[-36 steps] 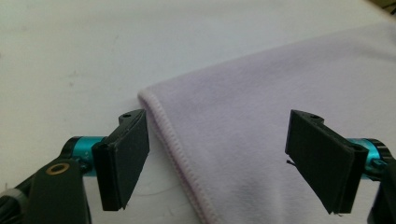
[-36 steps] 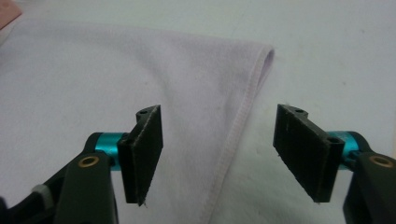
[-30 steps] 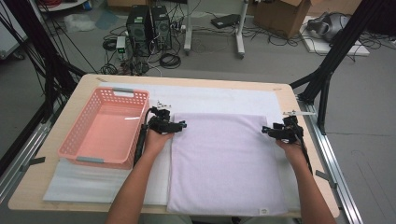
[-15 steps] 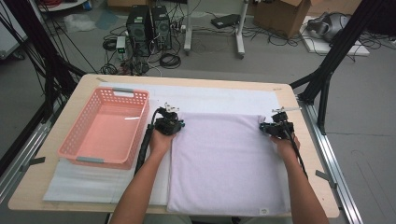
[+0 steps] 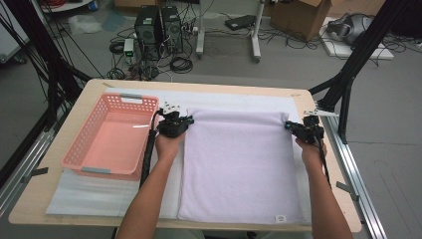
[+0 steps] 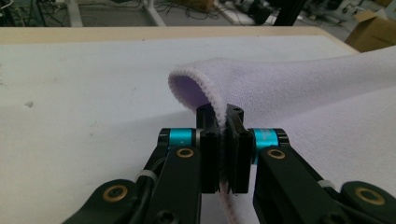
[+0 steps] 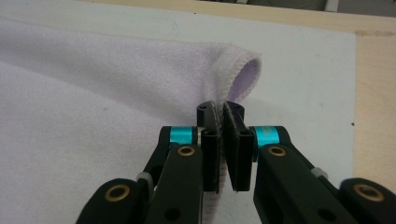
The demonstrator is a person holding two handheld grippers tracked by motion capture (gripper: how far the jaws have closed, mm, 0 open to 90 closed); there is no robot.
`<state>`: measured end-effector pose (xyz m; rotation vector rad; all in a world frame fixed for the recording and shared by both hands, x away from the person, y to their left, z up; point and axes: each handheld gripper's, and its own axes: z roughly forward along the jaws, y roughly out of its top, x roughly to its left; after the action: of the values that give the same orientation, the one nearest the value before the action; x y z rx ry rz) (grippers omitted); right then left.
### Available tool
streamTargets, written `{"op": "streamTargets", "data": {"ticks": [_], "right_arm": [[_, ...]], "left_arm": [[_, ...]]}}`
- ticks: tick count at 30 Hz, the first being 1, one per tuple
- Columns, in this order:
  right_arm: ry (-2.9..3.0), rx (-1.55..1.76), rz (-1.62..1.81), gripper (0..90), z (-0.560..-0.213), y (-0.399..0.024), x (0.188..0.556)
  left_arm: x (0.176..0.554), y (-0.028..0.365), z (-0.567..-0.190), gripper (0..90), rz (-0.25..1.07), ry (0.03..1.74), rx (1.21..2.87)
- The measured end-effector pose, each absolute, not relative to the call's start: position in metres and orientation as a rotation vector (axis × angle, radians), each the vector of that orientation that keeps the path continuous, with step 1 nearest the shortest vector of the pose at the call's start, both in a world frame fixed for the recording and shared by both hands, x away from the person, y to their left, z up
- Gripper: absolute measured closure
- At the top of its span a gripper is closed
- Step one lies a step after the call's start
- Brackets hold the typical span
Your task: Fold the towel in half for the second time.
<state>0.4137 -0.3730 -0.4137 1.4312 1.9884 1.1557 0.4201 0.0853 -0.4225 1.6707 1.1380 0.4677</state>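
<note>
A wooden table (image 5: pixel 318 102) is seen from above, overlaid with a white foam sheet (image 5: pixel 234 99) on which the remaining items are placed. A lavender towel (image 5: pixel 239 164) is spread flat over the middle and right of the sheet, reaching from the far part of the table to its near edge; a small white label (image 5: pixel 280 217) is visible at its near right corner. A pink plastic basket (image 5: pixel 112 137) is set to the left of the towel, well apart from it, with its open side up.

The far left corner of the towel is gripped by the left gripper (image 5: pixel 183 121), held in the person's left hand (image 5: pixel 168 144). In the left gripper view, the stitched hem (image 6: pixel 205 91) is shown curling up into a small arch just beyond the black pads (image 6: pixel 210 149), which are pressed together with the towel edge pinched between them. The jaws have just been closing, and the fabric lies between them.

The far right corner of the towel is gripped by the right gripper (image 5: pixel 292 126), held in the person's right hand (image 5: pixel 311 152). In the right gripper view, the corner (image 7: pixel 240 70) is likewise seen raised into a loop, and the pads (image 7: pixel 238 149) are clamped on the hem. These jaws have also just been closing on the cloth.

Both forearms are extended from the near edge, one along each side of the towel.
</note>
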Motion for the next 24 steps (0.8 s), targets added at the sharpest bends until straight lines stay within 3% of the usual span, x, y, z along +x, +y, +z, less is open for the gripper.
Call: {"op": "streamTargets", "data": {"ticks": [15, 24], "right_arm": [[2.045, 1.329, 1.309, 85.1, -0.384, -0.379, 0.372], [2.075, 1.282, 1.319, 85.1, -0.396, -0.387, 0.328]], "left_arm": [[0.380, 0.100, -0.407, 85.3, 0.401, 1.065, 1.681], [0.340, 0.101, -0.406, 85.2, 0.393, 0.959, 1.712]]}}
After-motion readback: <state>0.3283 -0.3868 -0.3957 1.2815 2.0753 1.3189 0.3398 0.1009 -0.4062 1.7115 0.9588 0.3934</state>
